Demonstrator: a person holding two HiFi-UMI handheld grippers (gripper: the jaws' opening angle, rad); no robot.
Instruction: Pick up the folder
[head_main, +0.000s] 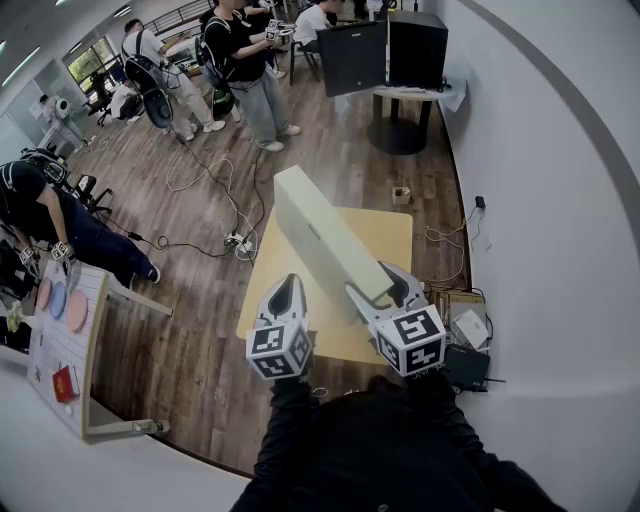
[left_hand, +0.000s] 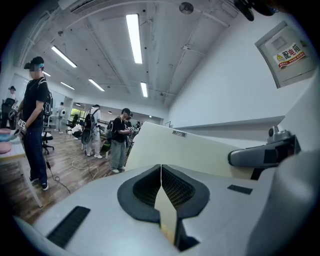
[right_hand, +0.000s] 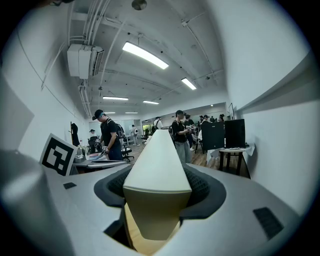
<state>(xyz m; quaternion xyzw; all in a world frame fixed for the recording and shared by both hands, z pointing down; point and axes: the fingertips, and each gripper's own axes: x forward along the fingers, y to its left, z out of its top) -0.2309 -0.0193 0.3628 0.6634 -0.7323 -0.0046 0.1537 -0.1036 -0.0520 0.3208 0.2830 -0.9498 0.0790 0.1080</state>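
The right gripper (head_main: 385, 292) pinches the near end of the thick cream-coloured box folder (head_main: 318, 238), its jaws set wide around it, holding it up over the pale yellow square wooden table (head_main: 388, 232). The left gripper (head_main: 290, 292) hovers just beside the folder, jaws pressed together on nothing

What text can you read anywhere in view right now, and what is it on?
Wall panel: red characters beside a yellow warning triangle, too blurred to read.
Folder: small label near its top edge, too small to read.
Nothing else legible.
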